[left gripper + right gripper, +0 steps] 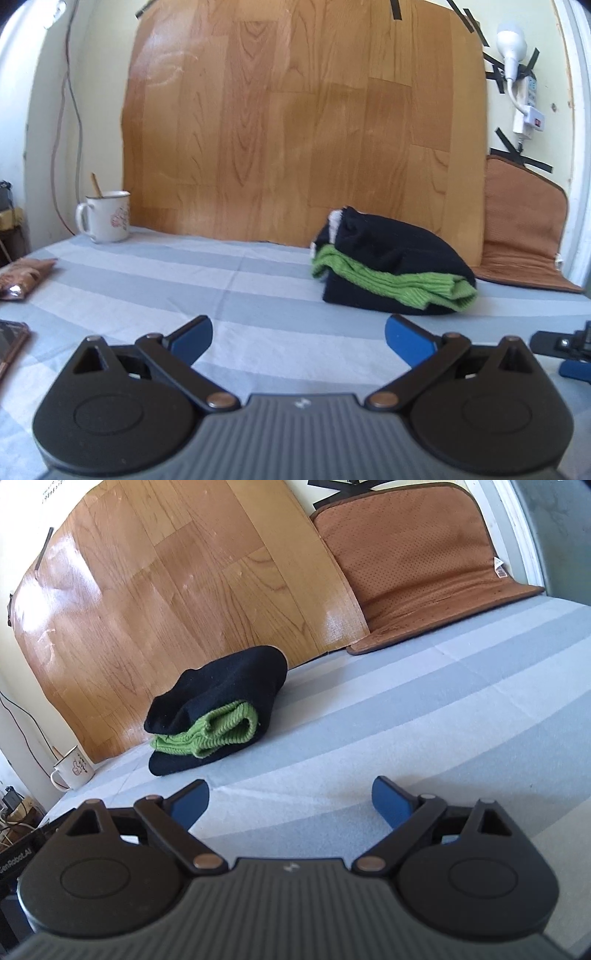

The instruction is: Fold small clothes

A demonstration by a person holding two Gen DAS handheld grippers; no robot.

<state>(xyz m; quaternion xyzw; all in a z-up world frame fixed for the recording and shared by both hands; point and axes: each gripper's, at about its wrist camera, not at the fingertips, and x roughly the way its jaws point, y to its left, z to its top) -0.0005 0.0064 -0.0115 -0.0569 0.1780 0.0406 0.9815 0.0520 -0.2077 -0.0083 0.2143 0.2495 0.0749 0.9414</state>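
Striped sheet (155, 273) w/ folded black-green clothes (391, 269) — both grippers low, level, fingers wide, empty.

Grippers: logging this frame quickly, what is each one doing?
Left gripper: open, holding nothing.
Right gripper: open, holding nothing.

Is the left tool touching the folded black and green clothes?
Apart. The left wrist view shows bare striped sheet between the open left tool and the folded clothes.
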